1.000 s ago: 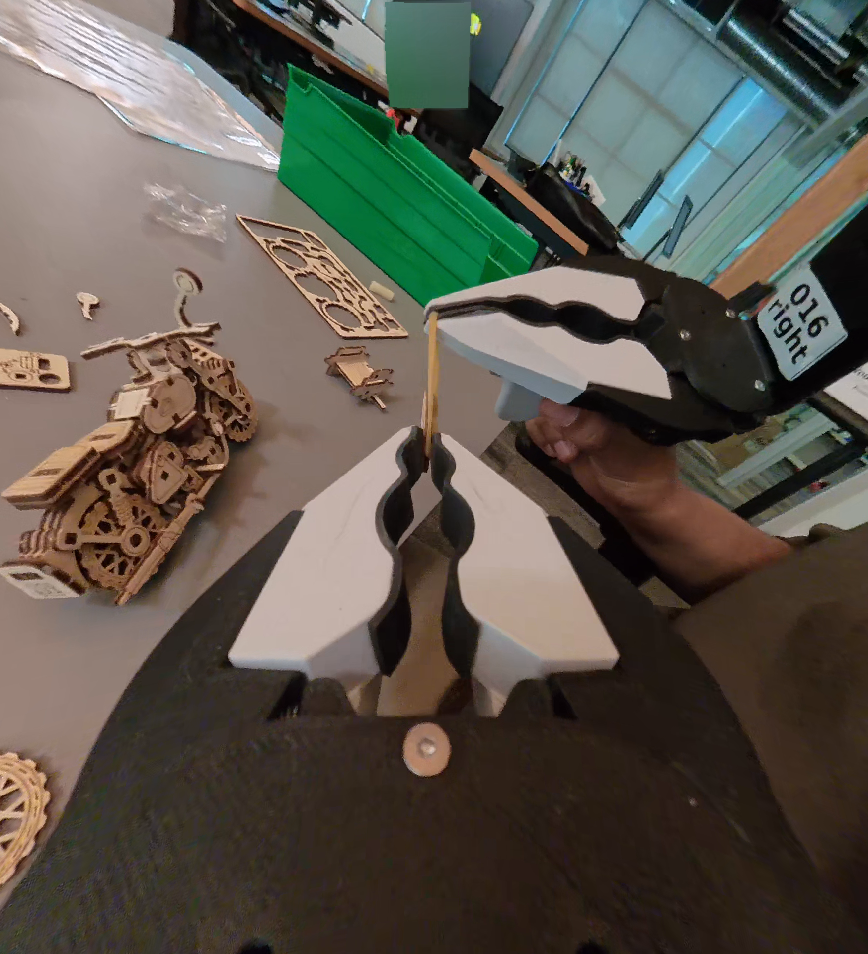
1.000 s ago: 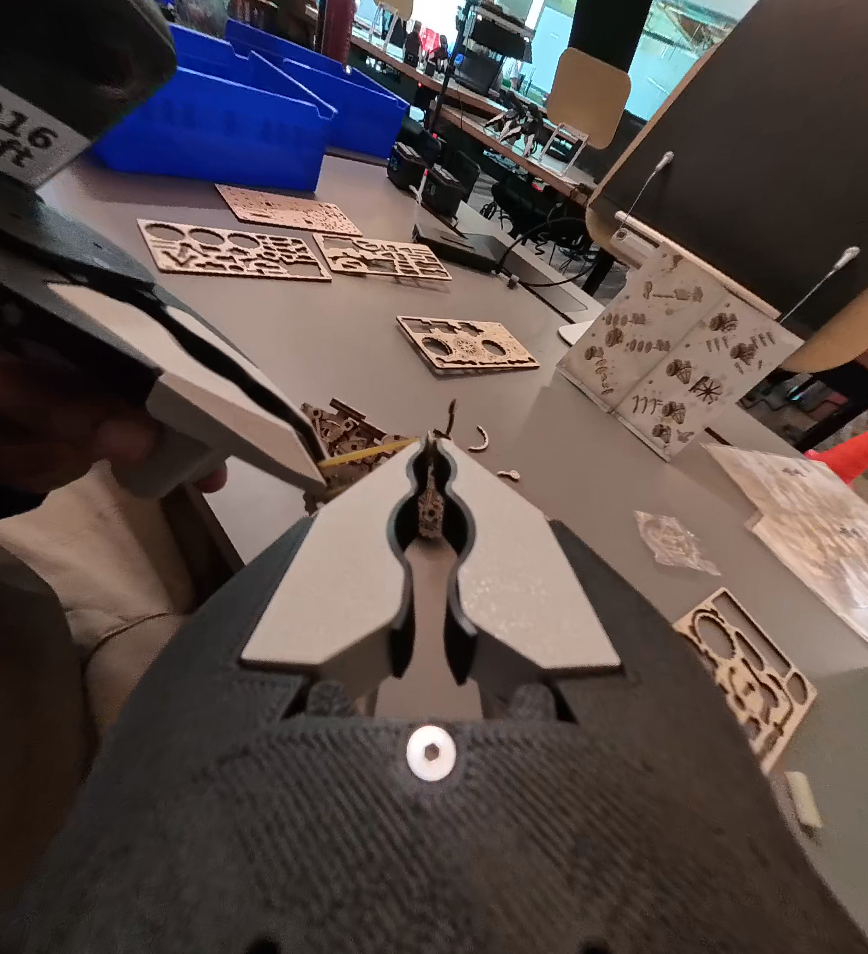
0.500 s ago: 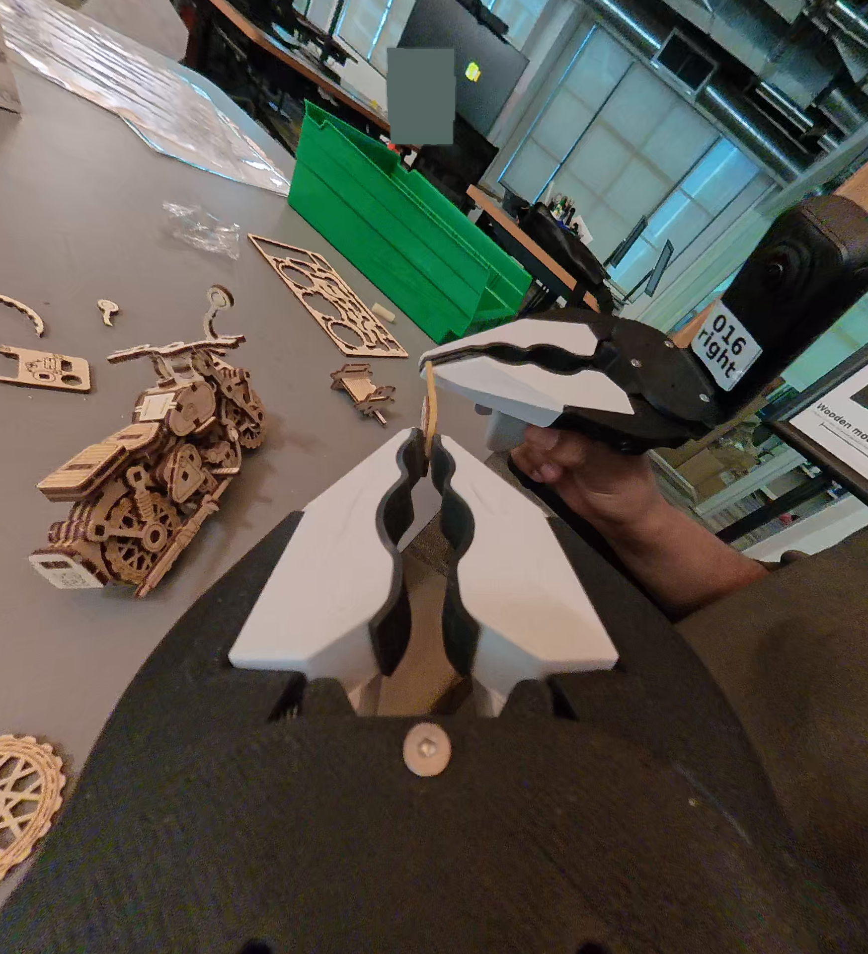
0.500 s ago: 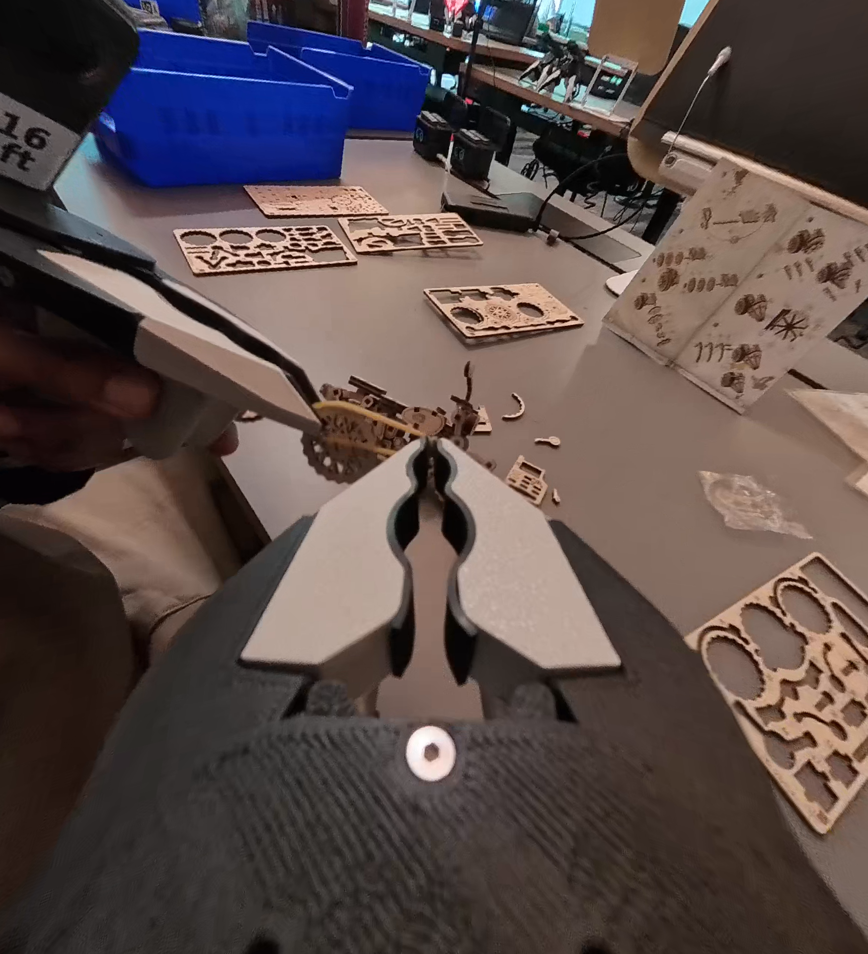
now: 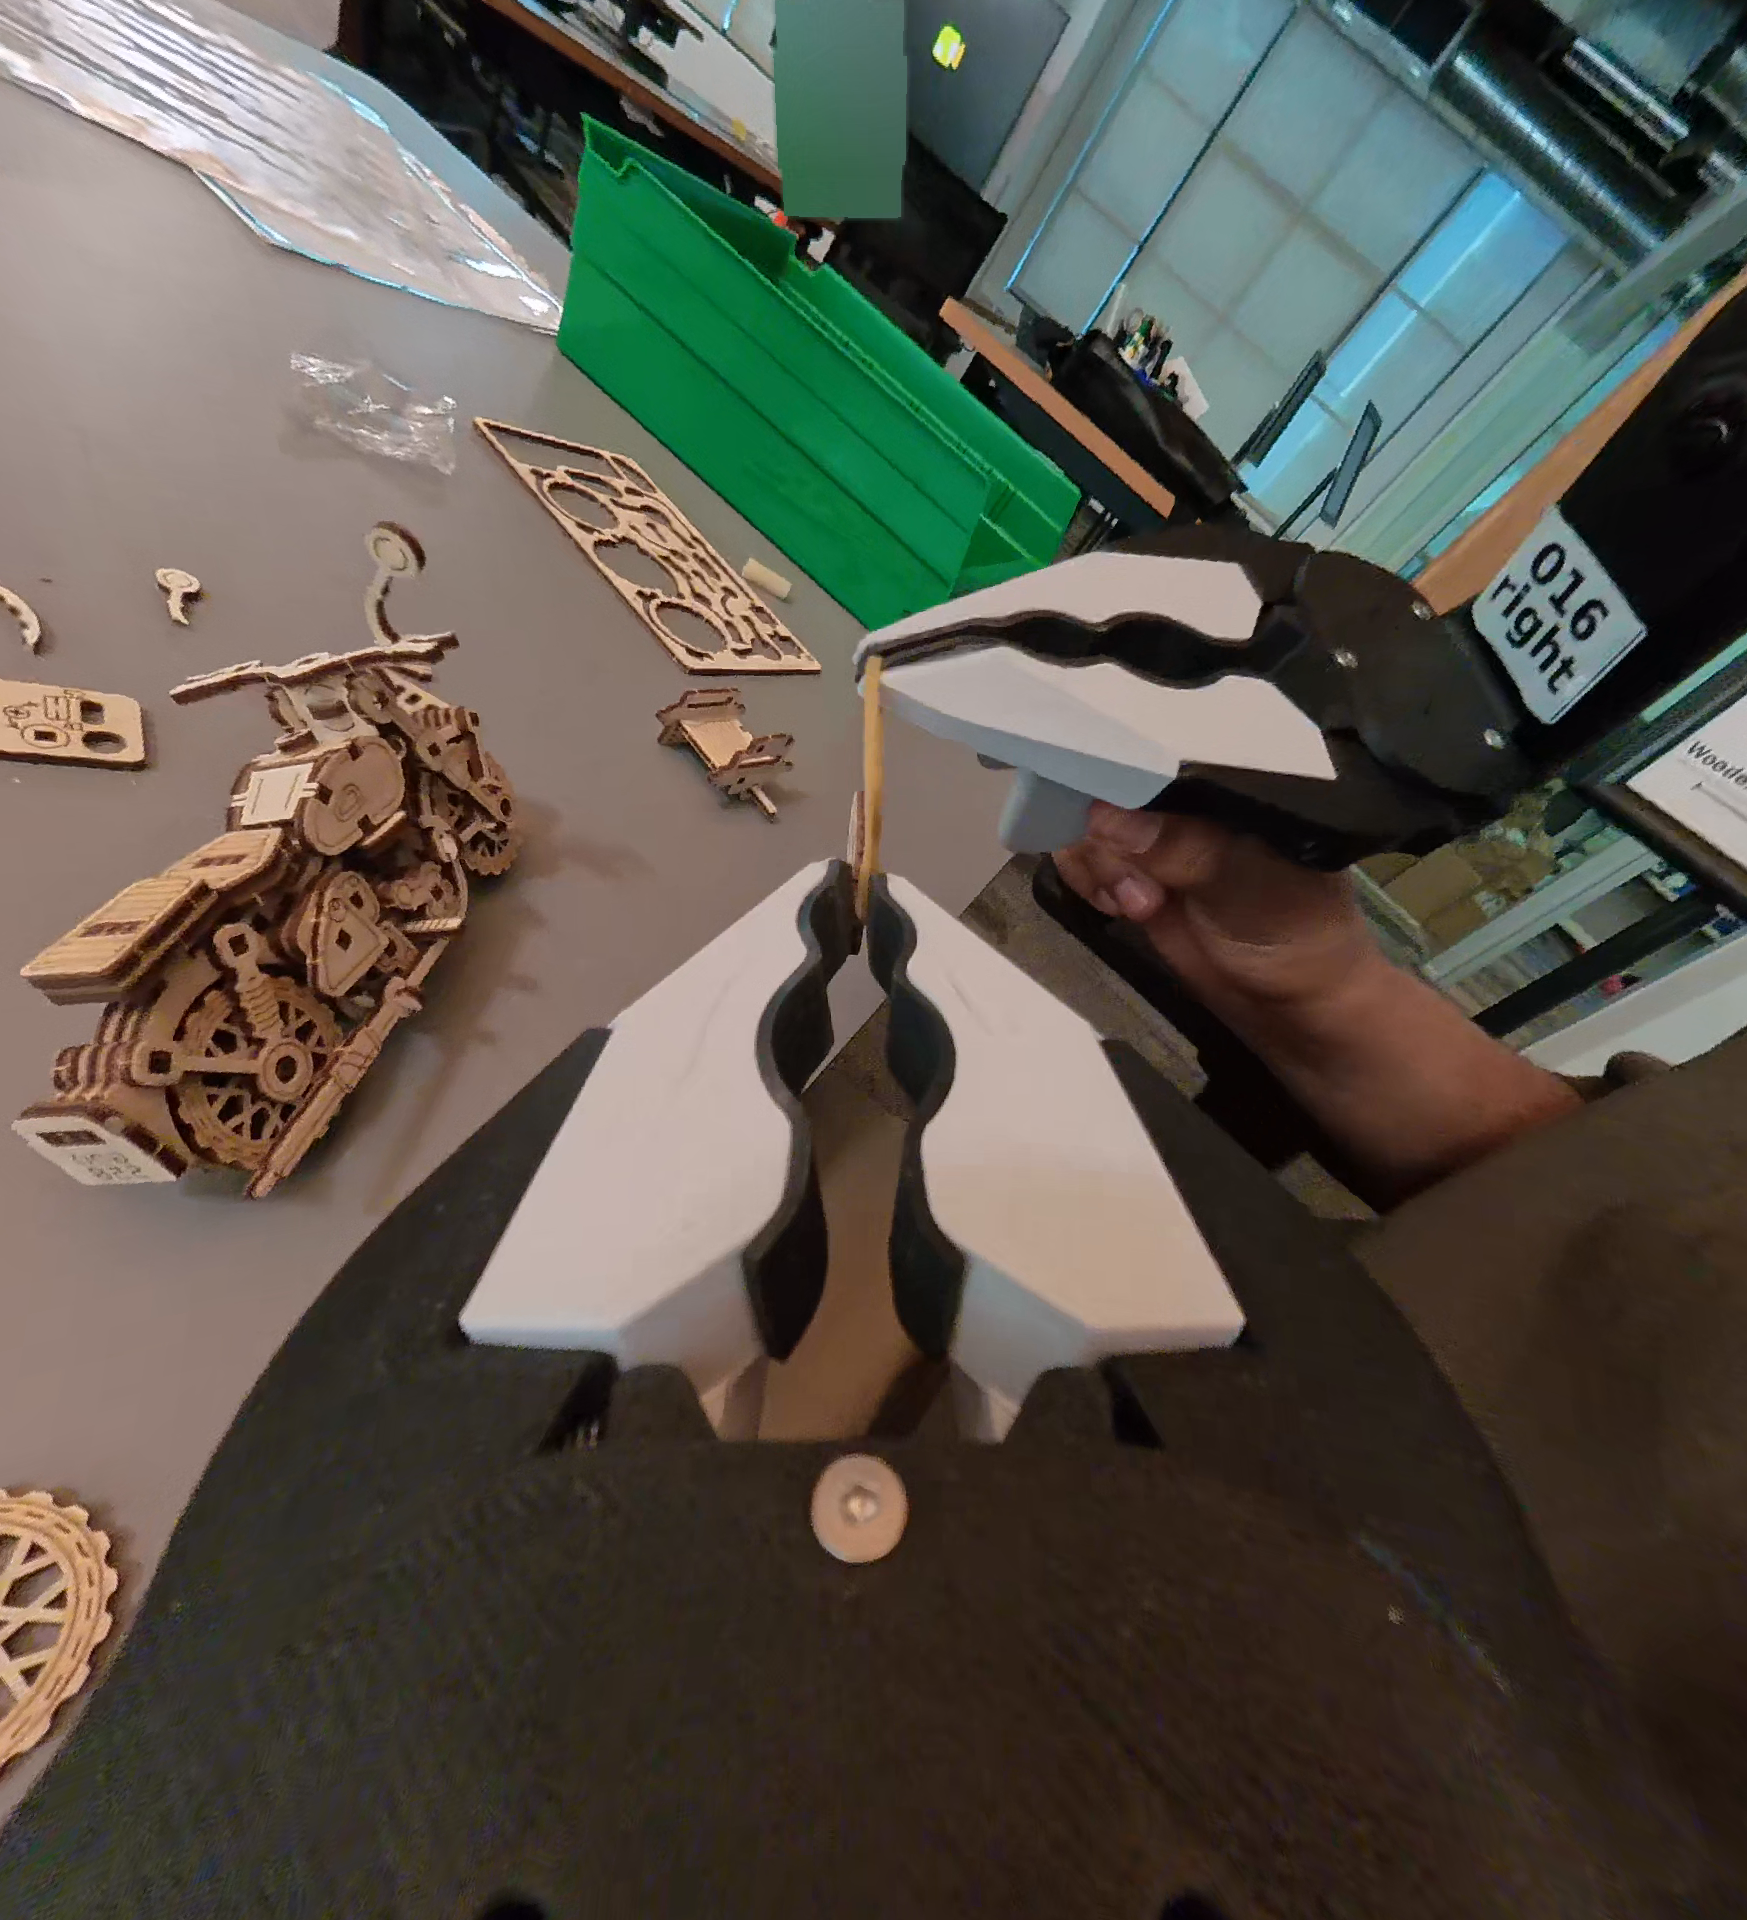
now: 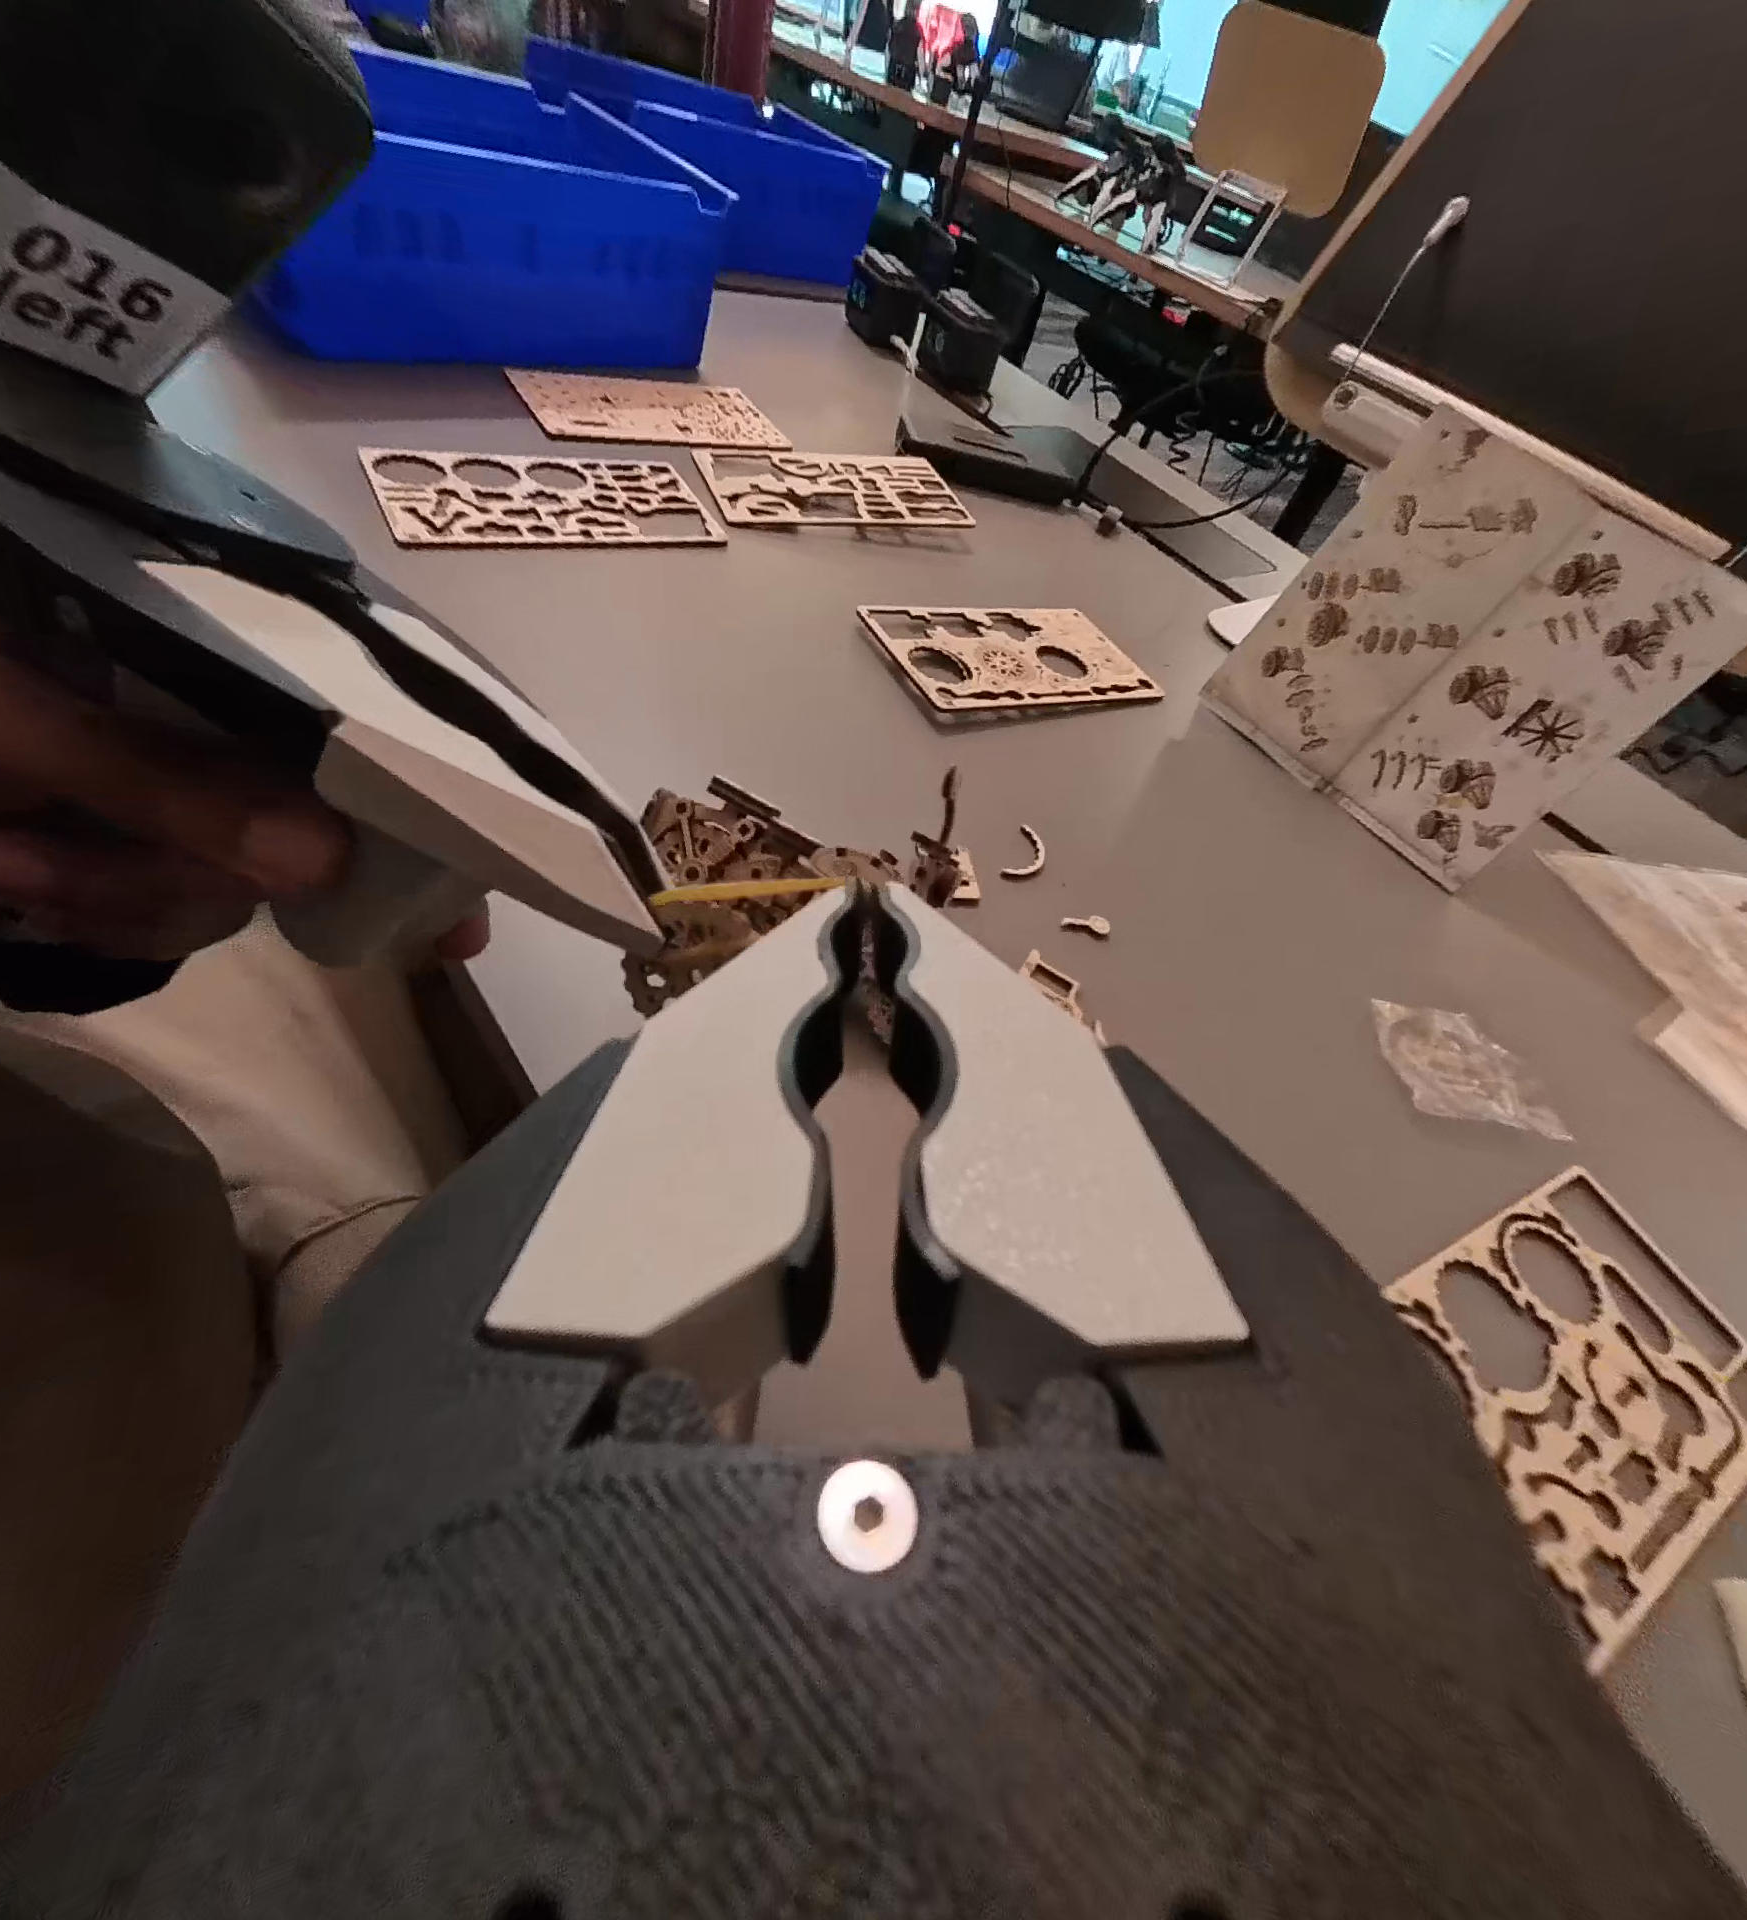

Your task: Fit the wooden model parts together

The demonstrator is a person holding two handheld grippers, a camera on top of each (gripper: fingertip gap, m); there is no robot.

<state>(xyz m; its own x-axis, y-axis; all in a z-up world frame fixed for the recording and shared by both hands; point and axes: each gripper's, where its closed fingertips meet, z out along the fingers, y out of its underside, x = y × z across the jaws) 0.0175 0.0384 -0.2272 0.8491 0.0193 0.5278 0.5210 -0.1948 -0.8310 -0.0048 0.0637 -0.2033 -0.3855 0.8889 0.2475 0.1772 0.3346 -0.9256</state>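
Both the left tongs (image 5: 861,902) and right tongs (image 5: 867,665) pinch opposite ends of a thin yellow elastic band (image 5: 875,774), stretched taut above the grey surface (image 5: 121,416); light and springy, it likely slips unless gripped at the tips.

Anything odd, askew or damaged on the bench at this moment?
One thing: the wooden motorcycle model lies tipped on its side on the grey table, not on its wheels. Both grippers pinch a stretched yellow rubber band, which looks deliberate. No breakage visible.
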